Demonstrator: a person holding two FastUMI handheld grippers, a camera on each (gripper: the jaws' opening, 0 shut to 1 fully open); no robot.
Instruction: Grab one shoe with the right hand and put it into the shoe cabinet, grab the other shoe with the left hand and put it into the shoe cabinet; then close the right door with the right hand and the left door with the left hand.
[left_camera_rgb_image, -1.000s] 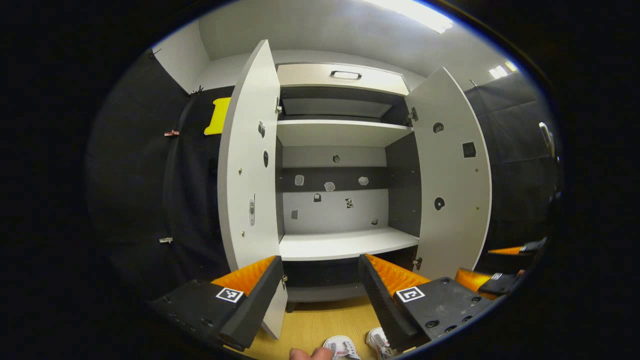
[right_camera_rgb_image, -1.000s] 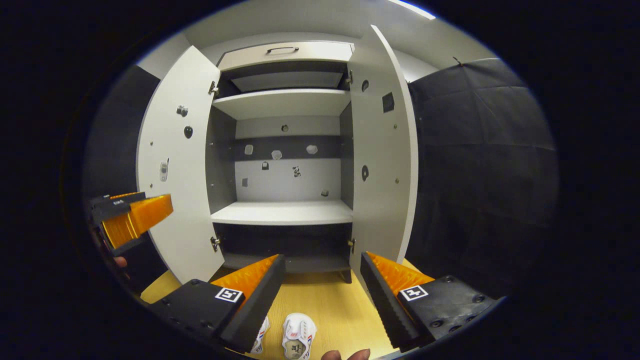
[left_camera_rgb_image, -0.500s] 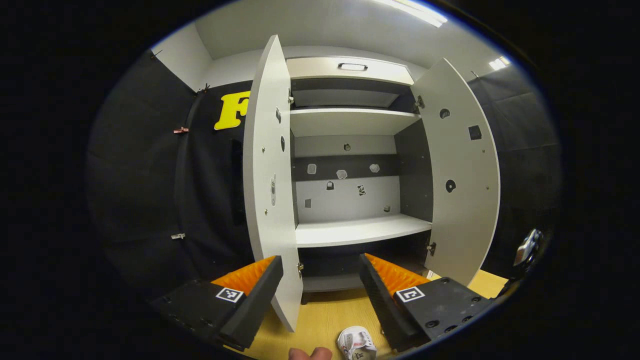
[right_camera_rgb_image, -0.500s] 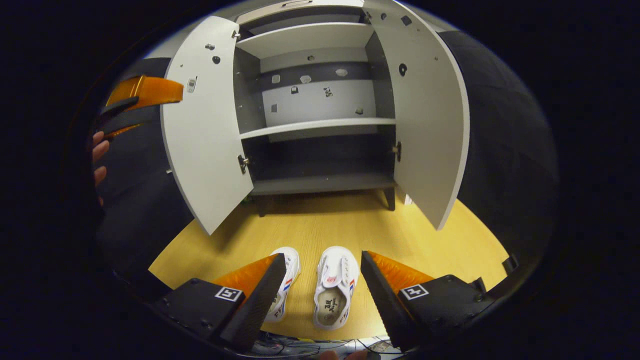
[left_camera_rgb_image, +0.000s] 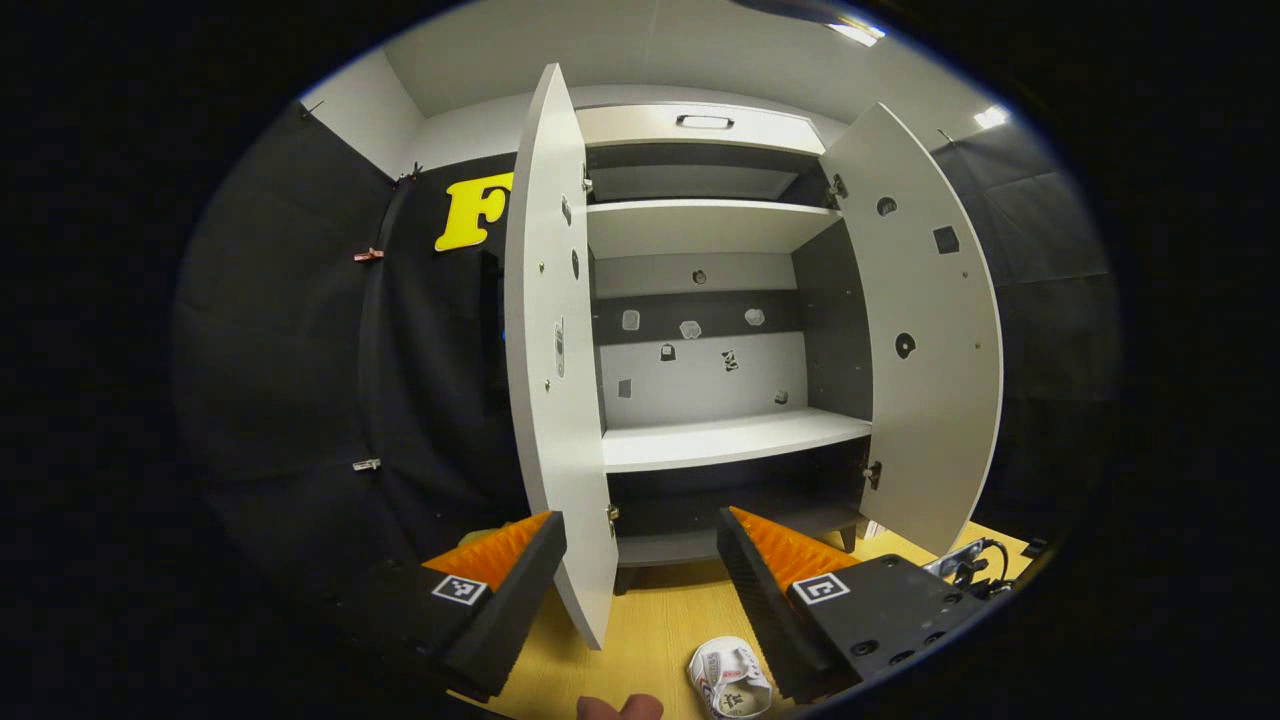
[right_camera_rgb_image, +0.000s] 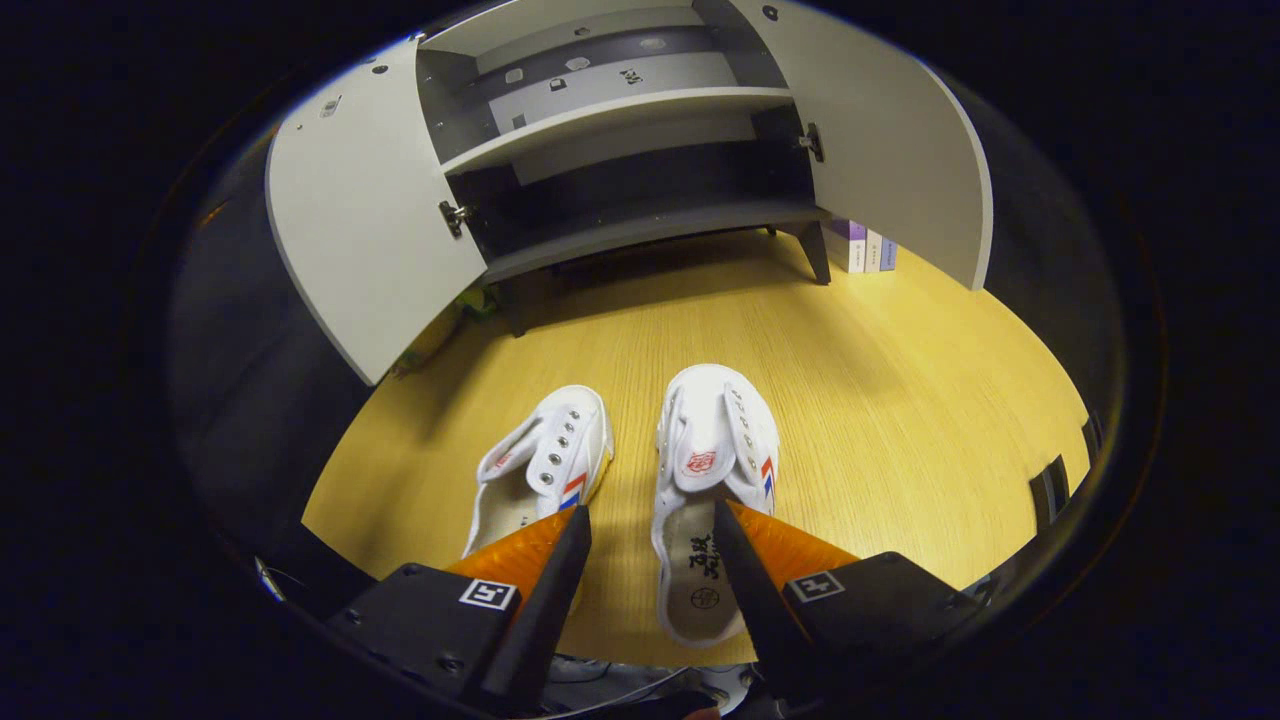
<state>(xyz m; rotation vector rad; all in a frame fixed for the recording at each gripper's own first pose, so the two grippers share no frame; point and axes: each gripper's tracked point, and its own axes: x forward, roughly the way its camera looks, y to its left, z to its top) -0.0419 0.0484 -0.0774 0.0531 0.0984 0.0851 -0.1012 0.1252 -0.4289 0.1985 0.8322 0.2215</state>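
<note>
Shoes, pair: right shoe (right_camera_rgb_image: 712, 470) and left shoe (right_camera_rgb_image: 540, 470) lay side by side on the floor (right_camera_rgb_image: 900, 400) before the shoe cabinet (left_camera_rgb_image: 720, 440), both doors wide, nothing stowed; right gripper (right_camera_rgb_image: 650, 525) and left gripper (left_camera_rgb_image: 640, 530) fingers spread apart, empty.

The open right gripper (right_camera_rgb_image: 650, 530) hangs over two white shoes on the wooden floor (right_camera_rgb_image: 900, 400); its fingers straddle the right shoe (right_camera_rgb_image: 712, 450), the left shoe (right_camera_rgb_image: 545, 465) beside. The cabinet (right_camera_rgb_image: 620, 100) stands open beyond.
</note>
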